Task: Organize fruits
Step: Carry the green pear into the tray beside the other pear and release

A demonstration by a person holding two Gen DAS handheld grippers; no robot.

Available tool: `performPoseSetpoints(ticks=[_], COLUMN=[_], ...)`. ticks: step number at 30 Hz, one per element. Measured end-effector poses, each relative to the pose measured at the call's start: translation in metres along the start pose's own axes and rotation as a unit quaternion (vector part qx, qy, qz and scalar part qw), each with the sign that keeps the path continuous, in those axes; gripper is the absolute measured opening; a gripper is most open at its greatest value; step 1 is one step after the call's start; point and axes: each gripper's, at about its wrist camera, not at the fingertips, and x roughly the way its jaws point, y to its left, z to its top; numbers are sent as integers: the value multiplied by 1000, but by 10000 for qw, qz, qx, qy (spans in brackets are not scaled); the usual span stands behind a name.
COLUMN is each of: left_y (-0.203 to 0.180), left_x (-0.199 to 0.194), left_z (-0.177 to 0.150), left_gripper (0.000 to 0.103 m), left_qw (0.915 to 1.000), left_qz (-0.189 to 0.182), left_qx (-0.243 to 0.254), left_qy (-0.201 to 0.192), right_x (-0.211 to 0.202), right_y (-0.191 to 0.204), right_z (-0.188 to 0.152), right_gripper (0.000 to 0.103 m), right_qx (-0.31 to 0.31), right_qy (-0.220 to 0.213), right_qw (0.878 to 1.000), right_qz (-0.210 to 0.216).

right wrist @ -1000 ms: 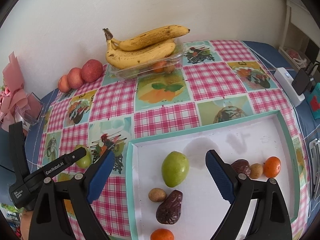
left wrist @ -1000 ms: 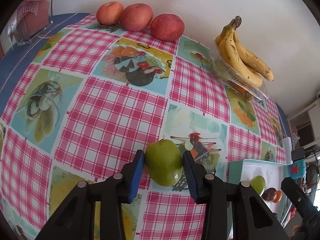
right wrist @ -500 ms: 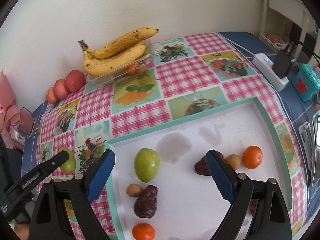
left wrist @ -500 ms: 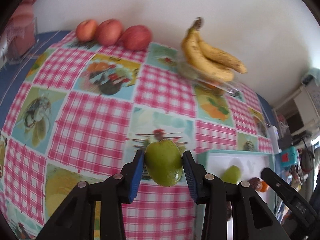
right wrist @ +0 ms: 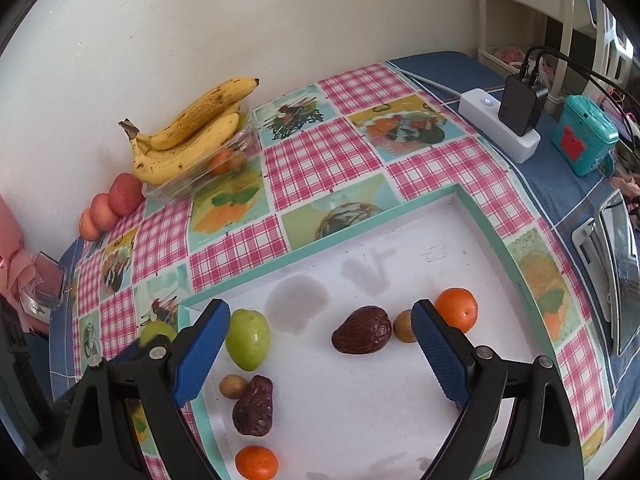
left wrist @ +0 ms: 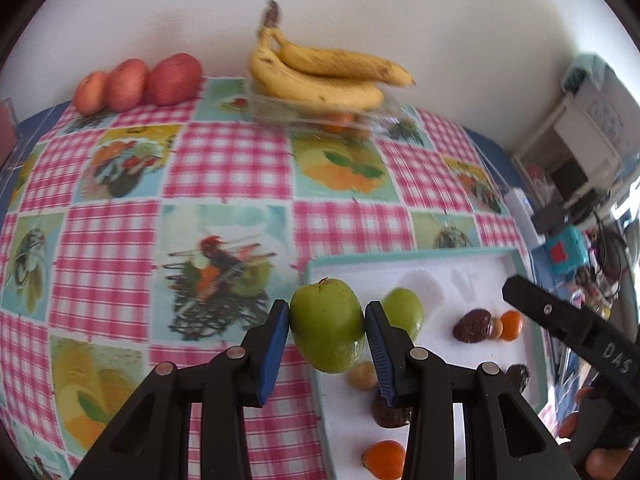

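**Green fruit number two, almost over the tray**

So my left tongs (left wrist: 326,330) had the green fruit (left wrist: 326,326) pinched between both blue pads, held in the air right at the near-left corner of the white tray (left wrist: 440,268), straddling its teal rim. The right tongs (right wrist: 320,354) were spread wide with nothing in them, hovering low over the tray around the dark wrinkled fruit (right wrist: 362,336).

My plan for the drop: carry it a bit further in and set it down next to the other green fruit (right wrist: 247,338) so the like ones sit together, low enough that it wouldn't roll. The small brown fruit (left wrist: 362,376) and another dark one (left wrist: 390,414) sat just under the left tongs, so I figured I'd have to aim past those before letting go.

Compared with a second back, the fruit had been over the checked tabletop (left wrist: 224,160) with the tray barely in view at the right; now the tray filled the lower right. The right tongs had drifted too, from around the green fruit toward the dark one.
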Motion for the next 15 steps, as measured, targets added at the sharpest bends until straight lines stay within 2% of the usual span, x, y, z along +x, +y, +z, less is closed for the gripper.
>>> performPoseSetpoints(ticks=[8,15], left_y=[-15,-22], left_x=[24,28], left_z=[-8,-7], left_gripper=[42,42], left_qw=[9994,9984], left_qz=[150,440], left_qx=[132,270], left_qy=[291,249], right_x=[0,-3], right_y=[-5,-9], right_z=[1,1], right_gripper=[92,92], right_qx=[19,70], right_qy=[26,6], right_qw=[10000,10000], right_qz=[42,51])
